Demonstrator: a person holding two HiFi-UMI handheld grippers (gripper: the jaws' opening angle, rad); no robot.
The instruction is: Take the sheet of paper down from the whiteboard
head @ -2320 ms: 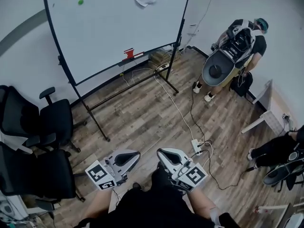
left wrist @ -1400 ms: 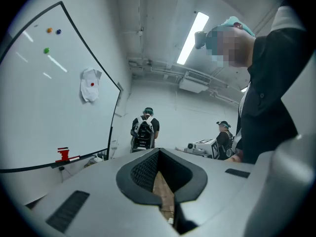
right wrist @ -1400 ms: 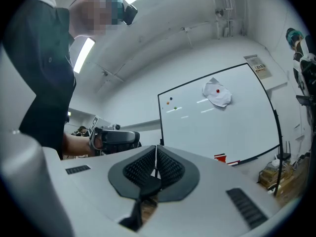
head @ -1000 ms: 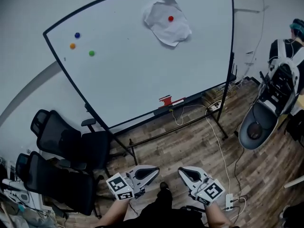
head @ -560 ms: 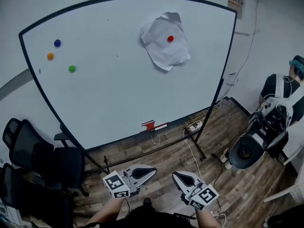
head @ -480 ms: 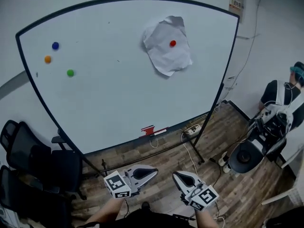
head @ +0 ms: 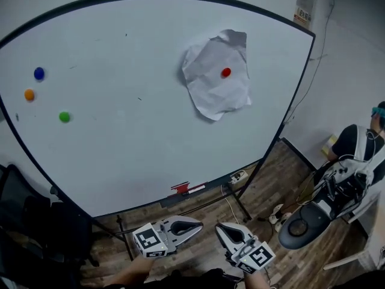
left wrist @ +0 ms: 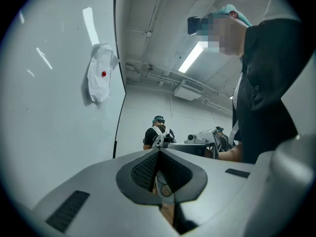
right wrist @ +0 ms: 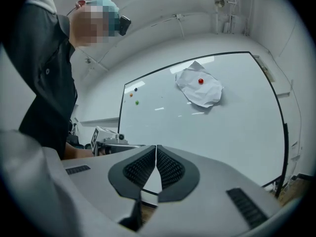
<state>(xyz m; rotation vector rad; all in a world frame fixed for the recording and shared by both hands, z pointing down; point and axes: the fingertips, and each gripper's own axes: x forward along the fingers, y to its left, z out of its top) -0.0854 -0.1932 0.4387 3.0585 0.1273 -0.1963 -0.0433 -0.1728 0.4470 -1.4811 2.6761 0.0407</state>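
Observation:
A crumpled white sheet of paper [head: 218,77] hangs on the whiteboard [head: 132,137], pinned by a red magnet [head: 225,72] at the upper right. The same sheet of paper [right wrist: 200,90] shows in the right gripper view, and the sheet of paper [left wrist: 101,78] appears at the board's edge in the left gripper view. My left gripper [head: 198,224] and right gripper [head: 219,229] are held low in front of the board, well below the paper. Both are shut with nothing between the jaws.
Blue [head: 39,73], orange [head: 29,94] and green [head: 64,117] magnets sit on the board's left side. A red eraser [head: 180,188] lies on the board's tray. Cables [head: 231,206] run across the wooden floor. A person [head: 361,155] stands at the right with gear. Dark chairs [head: 36,227] stand at the left.
The view has closed in on the whiteboard, which fills more of the frame. The paper sits larger and lower in view. Both grippers stay shut, low in front.

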